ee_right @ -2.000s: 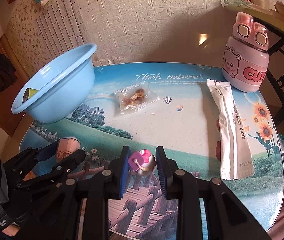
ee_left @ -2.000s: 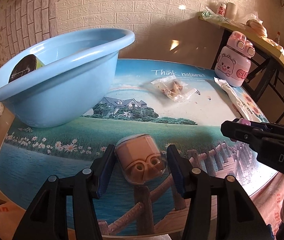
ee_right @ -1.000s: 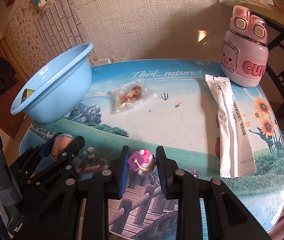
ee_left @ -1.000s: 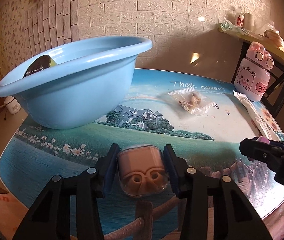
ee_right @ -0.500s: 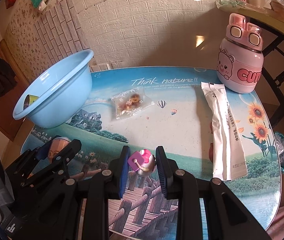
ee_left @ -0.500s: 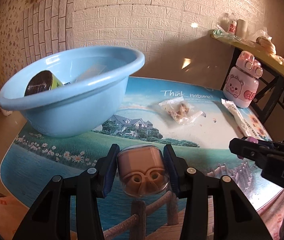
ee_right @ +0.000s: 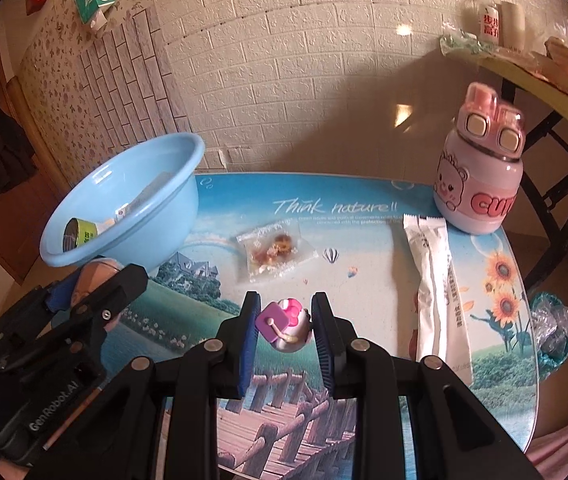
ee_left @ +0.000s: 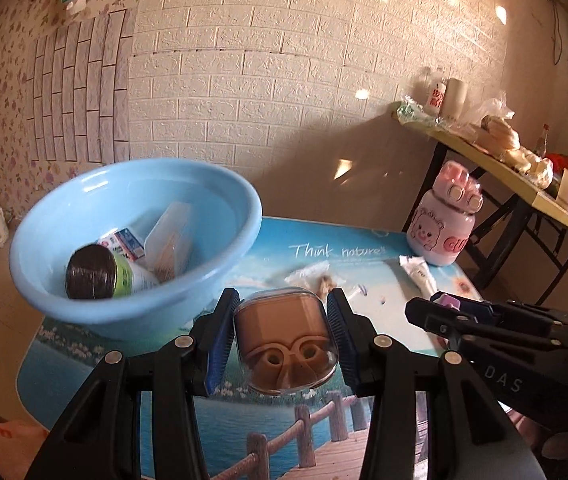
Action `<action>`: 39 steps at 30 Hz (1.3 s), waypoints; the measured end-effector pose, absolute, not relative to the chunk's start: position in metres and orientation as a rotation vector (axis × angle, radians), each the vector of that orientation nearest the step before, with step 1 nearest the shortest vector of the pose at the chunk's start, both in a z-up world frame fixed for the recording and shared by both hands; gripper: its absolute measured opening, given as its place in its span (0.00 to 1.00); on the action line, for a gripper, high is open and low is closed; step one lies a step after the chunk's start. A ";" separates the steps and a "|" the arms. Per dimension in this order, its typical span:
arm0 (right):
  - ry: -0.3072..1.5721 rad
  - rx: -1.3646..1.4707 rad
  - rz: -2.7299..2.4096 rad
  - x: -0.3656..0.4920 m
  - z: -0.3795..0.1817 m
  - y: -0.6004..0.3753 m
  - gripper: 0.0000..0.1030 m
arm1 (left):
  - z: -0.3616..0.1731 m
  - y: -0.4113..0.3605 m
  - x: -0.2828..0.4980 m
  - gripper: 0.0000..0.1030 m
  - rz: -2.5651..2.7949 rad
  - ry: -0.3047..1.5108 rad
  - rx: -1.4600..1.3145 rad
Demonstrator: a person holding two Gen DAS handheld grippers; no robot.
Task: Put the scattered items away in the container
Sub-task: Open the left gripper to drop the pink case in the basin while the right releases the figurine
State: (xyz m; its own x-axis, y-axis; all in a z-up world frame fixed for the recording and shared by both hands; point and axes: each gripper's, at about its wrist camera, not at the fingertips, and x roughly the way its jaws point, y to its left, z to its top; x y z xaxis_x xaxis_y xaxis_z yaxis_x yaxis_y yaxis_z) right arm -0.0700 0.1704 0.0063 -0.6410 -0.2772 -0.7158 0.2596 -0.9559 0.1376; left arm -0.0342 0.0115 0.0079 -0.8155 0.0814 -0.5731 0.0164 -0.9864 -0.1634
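My left gripper (ee_left: 282,334) is shut on a brown earbud case in a clear cover (ee_left: 285,340), held above the table in front of the light blue basin (ee_left: 136,236). The basin holds a dark-lidded can (ee_left: 96,272), a small carton and a clear box. My right gripper (ee_right: 285,326) is shut on a small pink and purple toy (ee_right: 284,326), raised over the table's near side. In the right wrist view the basin (ee_right: 124,216) sits at far left with the left gripper (ee_right: 96,292) below it. A clear snack packet (ee_right: 274,250) and a long white sachet (ee_right: 435,288) lie on the table.
A pink bear bottle (ee_right: 479,164) stands at the table's far right corner. The picture-printed tabletop (ee_right: 343,216) backs onto a white brick wall. A yellow side table (ee_left: 495,164) with bottles and bags stands to the right. Crumpled plastic (ee_right: 551,328) lies off the right edge.
Both grippers have risen with their items still held. The left one now looks down into the basin, showing its contents; the table looks farther away in the right wrist view.
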 end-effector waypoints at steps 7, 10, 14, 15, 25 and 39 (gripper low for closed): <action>0.011 1.039 -2.596 -0.076 0.035 0.148 0.26 | 0.042 -0.012 -0.035 0.42 2.976 -0.220 -0.832; 0.052 1.003 -2.584 -0.081 0.045 0.131 0.26 | 0.054 -0.029 -0.038 0.42 2.993 -0.220 -0.802; 0.097 0.948 -2.556 -0.092 0.056 0.105 0.26 | 0.066 -0.053 -0.043 0.42 3.042 -0.196 -0.758; 0.105 0.935 -2.548 -0.094 0.059 0.098 0.27 | 0.068 -0.060 -0.045 0.42 3.052 -0.190 -0.756; 0.123 0.883 -2.448 -0.119 0.069 0.030 0.27 | 0.066 -0.113 -0.068 0.42 3.106 -0.169 -0.795; 0.125 1.010 -2.395 -0.156 0.028 -0.010 0.27 | 0.029 -0.139 -0.085 0.42 3.080 -0.164 -0.921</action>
State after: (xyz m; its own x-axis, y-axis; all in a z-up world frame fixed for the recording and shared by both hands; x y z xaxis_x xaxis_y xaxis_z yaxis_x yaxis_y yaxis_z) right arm -0.1557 -0.0095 0.0279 -0.5780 -0.4384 -0.6883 0.5079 -0.8534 0.1171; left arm -0.0850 -0.1387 0.0292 -0.8334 -0.0446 -0.5509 0.1030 -0.9918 -0.0755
